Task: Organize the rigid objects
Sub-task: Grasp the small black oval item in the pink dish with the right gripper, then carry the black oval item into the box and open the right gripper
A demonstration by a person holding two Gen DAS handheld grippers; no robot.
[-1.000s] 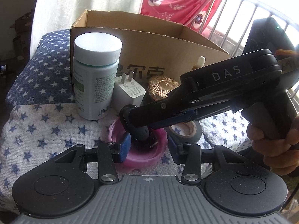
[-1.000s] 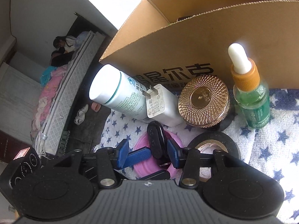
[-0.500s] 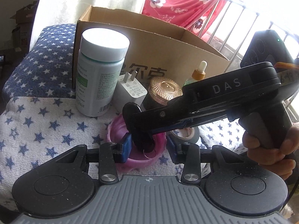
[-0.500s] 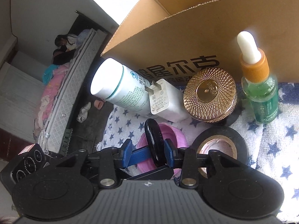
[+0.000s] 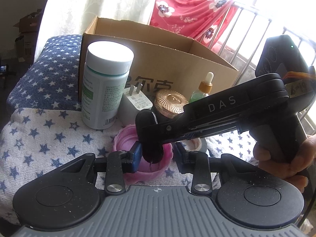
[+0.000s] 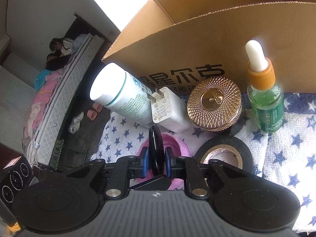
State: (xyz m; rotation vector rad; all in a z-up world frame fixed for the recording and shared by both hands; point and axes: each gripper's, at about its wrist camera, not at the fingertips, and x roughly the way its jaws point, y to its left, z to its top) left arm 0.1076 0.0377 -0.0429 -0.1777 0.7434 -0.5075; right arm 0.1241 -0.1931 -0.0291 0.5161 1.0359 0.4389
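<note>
My right gripper is shut on a flat black oval object, held on edge over a pink round lid. In the left wrist view the right gripper reaches in from the right and holds the black object above the pink lid. My left gripper is open, its blue-padded jaws either side of the pink lid, near the black object's lower end.
An open cardboard box stands at the back. In front of it stand a white pill bottle, a white charger plug, a gold-lidded jar and a green dropper bottle. A black tape roll lies on the star-patterned cloth.
My right gripper has closed on the black object and turned it on edge, lifting it from the pink lid. The left gripper has drawn back slightly and stays open.
</note>
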